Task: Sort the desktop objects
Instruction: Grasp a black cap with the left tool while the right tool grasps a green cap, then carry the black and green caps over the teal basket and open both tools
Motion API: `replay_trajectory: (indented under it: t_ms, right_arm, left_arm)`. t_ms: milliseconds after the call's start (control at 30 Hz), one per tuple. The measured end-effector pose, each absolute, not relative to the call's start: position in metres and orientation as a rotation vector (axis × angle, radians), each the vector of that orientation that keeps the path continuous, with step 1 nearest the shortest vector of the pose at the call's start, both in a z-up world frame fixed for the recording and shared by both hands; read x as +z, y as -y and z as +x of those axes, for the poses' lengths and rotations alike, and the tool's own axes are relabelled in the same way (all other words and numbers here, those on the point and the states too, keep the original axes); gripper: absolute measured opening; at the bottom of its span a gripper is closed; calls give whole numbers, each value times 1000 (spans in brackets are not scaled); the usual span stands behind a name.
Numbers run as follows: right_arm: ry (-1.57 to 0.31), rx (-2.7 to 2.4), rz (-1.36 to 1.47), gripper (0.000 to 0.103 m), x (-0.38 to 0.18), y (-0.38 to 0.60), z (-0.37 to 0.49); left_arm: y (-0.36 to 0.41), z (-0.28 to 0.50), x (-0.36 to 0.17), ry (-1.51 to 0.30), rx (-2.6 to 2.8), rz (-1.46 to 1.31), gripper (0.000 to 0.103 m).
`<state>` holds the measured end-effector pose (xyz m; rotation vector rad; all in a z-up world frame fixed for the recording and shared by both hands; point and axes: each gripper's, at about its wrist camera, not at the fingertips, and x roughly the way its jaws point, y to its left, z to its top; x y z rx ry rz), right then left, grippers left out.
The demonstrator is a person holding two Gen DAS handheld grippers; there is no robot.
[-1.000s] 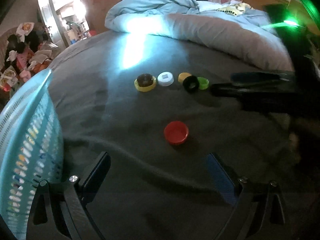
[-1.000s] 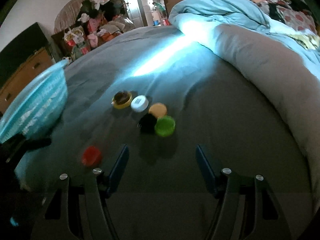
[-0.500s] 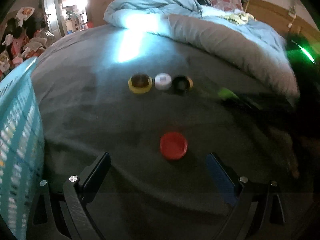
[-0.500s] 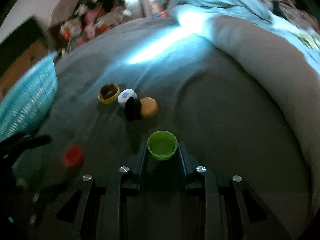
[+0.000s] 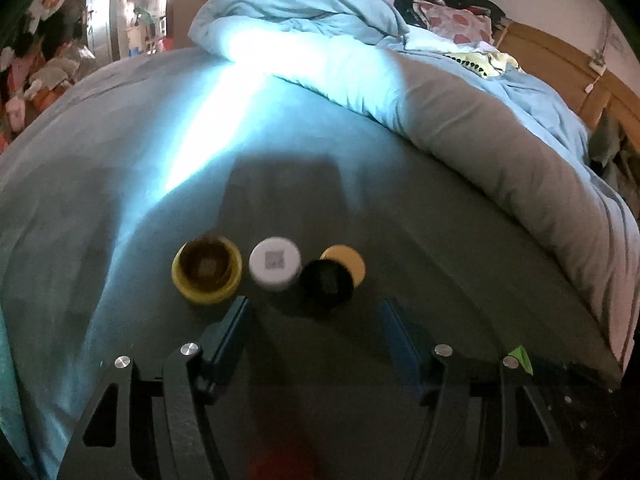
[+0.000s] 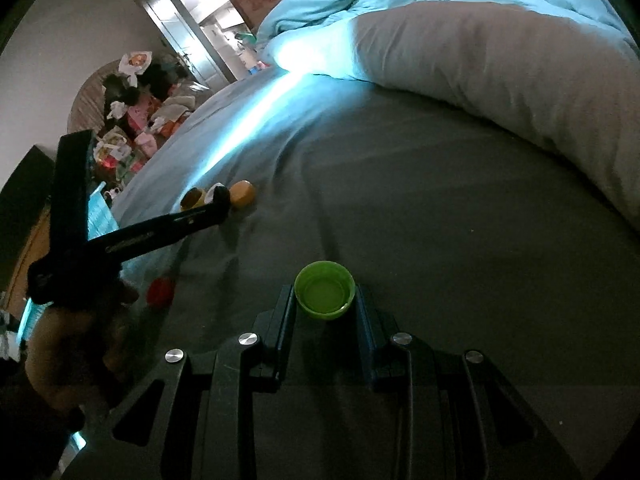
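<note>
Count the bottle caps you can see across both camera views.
6. The green cap is held in the right gripper. The red cap lies alone on the bed. Yellow cap, white cap, black cap and orange cap form a row. More may be hidden.

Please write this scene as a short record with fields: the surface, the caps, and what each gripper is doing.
surface: grey bed sheet
caps lying: yellow cap, white cap, black cap, orange cap, red cap
right gripper: shut on green cap
left gripper: jaws closing, nothing between them, just short of the black cap
</note>
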<state>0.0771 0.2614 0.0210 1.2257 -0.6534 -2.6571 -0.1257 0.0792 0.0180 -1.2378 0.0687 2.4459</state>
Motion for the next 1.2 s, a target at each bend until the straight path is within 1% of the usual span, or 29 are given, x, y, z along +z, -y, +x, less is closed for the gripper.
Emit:
replay_trajectory:
  t_ms: [67, 100, 133, 167, 333, 467, 600, 667, 800, 1000, 1200]
  right_arm:
    - [677, -2646, 1220, 26, 21, -263, 76]
    - [682, -2645, 1220, 26, 19, -262, 75]
    - [685, -2643, 1220, 26, 19, -261, 74]
    - [687, -2644, 1220, 26, 19, -260, 73]
    - [671, -2678, 1203, 26, 23, -257, 71]
    - [627, -2741, 1137, 26, 35, -252, 78]
    - [560, -2762, 1114, 26, 52, -239, 86]
    - [539, -2771, 1090, 26, 66, -230, 94]
    - [479, -2791, 1041, 26, 99, -210, 115]
    - [385, -2830, 960, 26, 151, -187, 138]
    - [301, -2835, 862, 26, 203, -162, 147]
  left_arm:
    - [-85, -131, 14, -95, 2440, -1240, 68]
    - [-89, -132, 13, -107, 2431, -1243, 64]
    - [-91, -132, 10, -129, 2426, -1246, 50]
    - [-92, -131, 10, -150, 2433, -1244, 31]
    - [-84, -127, 13, -116, 2434, -1244, 32]
    - [-82, -102, 37, -169, 2462, -1206, 32]
    - [-76, -67, 69, -272, 2512, -1196, 32]
    - [-66, -49, 84, -337, 2546, -1184, 32]
    - [-41, -22, 113, -383, 2633, -1183, 32]
    - [-9, 16, 158, -414, 2759, -1086, 32]
    - [9, 47, 207, -396, 2839, -934, 32]
